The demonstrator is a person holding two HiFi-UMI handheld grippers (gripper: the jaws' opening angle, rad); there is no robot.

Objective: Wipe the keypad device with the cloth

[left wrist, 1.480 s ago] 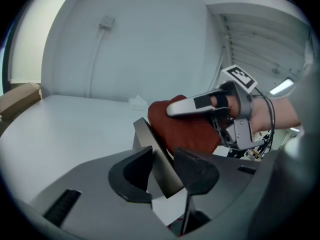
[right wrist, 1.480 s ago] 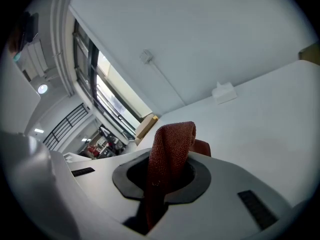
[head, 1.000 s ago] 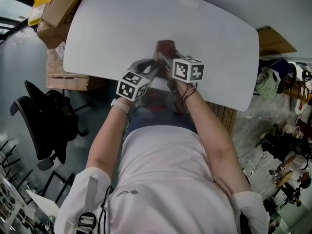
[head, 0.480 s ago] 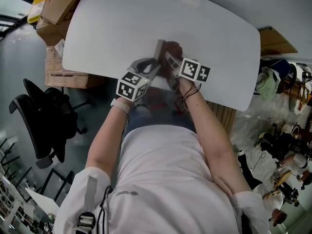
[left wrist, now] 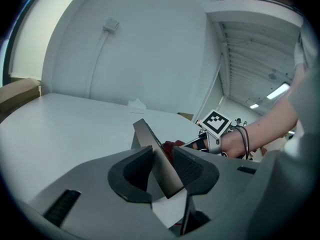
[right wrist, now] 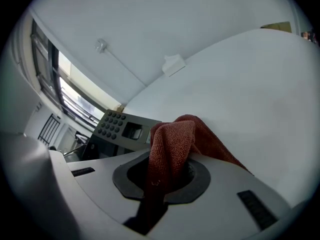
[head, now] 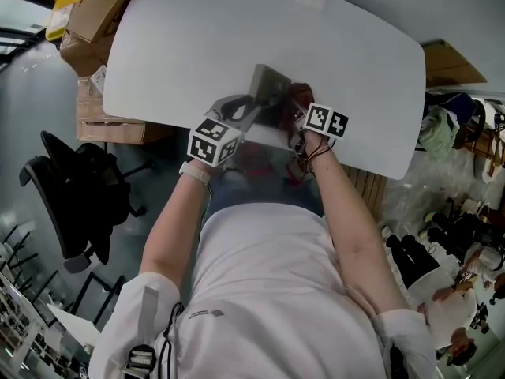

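The grey keypad device [head: 267, 88] is held tilted on edge above the white table [head: 189, 46], near its front edge. My left gripper [head: 246, 110] is shut on the device's lower edge; in the left gripper view the slab [left wrist: 157, 156] stands pinched between the two dark pads. My right gripper [head: 300, 110] is shut on the dark red cloth [head: 300, 95], just right of the device. In the right gripper view the cloth [right wrist: 172, 146] bunches up between the jaws, and the device's dark buttons and small screen [right wrist: 122, 128] show to its left.
Cardboard boxes [head: 95, 14] stand on the floor left of the table, and a black office chair [head: 79, 196] sits lower left. A small white tab [right wrist: 172, 64] lies on the table at the far side. Clutter fills the floor at right [head: 458, 133].
My right gripper with the cloth has slid to the right, off the device's face to its right side. The device now shows more of its grey face. The left gripper has barely moved.
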